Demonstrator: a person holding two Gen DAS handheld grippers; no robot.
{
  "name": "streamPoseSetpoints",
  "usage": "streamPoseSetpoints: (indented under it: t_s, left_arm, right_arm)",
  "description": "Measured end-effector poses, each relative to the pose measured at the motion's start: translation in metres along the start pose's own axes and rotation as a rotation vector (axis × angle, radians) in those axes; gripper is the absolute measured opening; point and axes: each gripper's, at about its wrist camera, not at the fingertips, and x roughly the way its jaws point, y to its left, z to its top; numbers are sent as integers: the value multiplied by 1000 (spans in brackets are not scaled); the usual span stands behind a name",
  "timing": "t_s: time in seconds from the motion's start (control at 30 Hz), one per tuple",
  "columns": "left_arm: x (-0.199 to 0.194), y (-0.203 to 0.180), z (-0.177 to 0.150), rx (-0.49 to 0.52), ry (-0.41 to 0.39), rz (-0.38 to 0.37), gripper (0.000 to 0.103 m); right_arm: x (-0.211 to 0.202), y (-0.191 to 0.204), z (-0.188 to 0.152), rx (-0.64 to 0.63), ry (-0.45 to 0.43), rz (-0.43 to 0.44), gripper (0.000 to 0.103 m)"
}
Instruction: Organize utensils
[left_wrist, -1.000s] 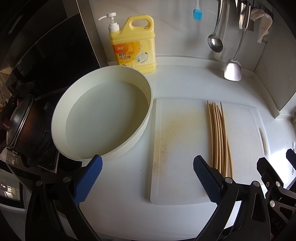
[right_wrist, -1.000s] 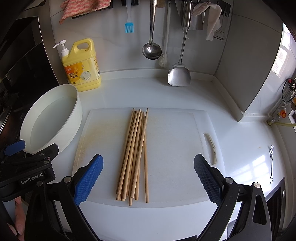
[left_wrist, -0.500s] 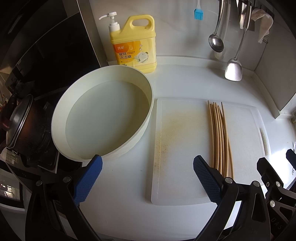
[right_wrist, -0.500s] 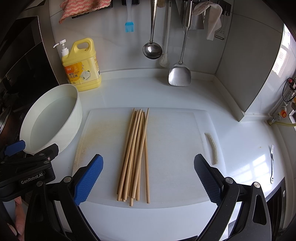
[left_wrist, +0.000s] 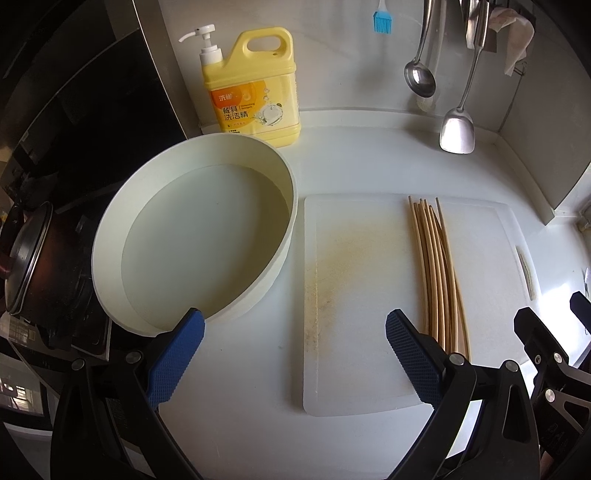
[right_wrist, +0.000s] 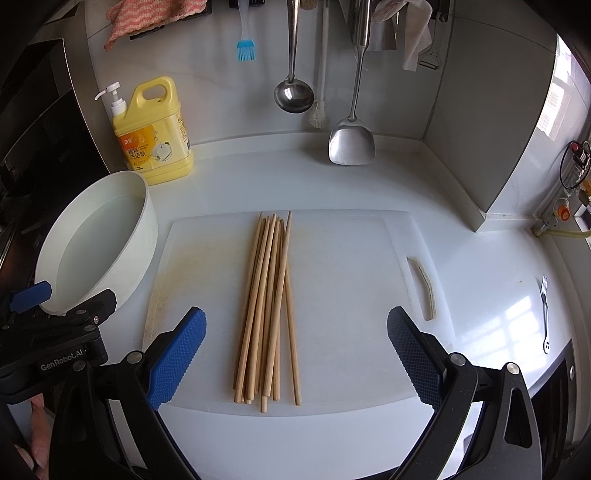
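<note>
A loose bundle of several wooden chopsticks (right_wrist: 267, 306) lies lengthwise on a white cutting board (right_wrist: 351, 302). It also shows in the left wrist view (left_wrist: 437, 273), on the right part of the board (left_wrist: 351, 295). My right gripper (right_wrist: 295, 358) is open and empty, hovering over the near ends of the chopsticks. My left gripper (left_wrist: 293, 354) is open and empty, above the counter between the round white basin (left_wrist: 192, 240) and the board. The left gripper's body shows at the left edge of the right wrist view (right_wrist: 55, 328).
A yellow dish soap bottle (right_wrist: 153, 136) stands at the back left. A ladle (right_wrist: 293, 94), a steel spatula (right_wrist: 351, 144) and a blue brush (right_wrist: 246, 48) hang on the back wall. A small fork (right_wrist: 545, 314) lies at the right. A dark pot (left_wrist: 29, 262) sits at the left.
Both grippers have barely shifted; the views drift very slightly. The chopsticks and the basin have not moved.
</note>
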Motion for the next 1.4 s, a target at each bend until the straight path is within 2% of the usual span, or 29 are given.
streamPoseSetpoints:
  t_s: [0.4, 0.53, 0.73, 1.07, 1.4]
  left_arm:
    - [29, -25, -4, 104, -25, -123, 97]
    - [39, -36, -10, 115, -12, -132, 97]
    - [47, -45, -14, 69, -35, -107, 97]
    - [49, -56, -25, -35, -82, -11, 97]
    - [61, -59, -24, -85, -126, -14, 97]
  right_arm:
    - [29, -19, -19, 42, -16, -34, 94]
    - [44, -27, -24, 36, -3, -29, 94]
    - [62, -38, -26, 2, -5, -3, 94]
    - [85, -63, -27, -47, -30, 62, 94]
    - [105, -64, -25, -62, -41, 74, 94]
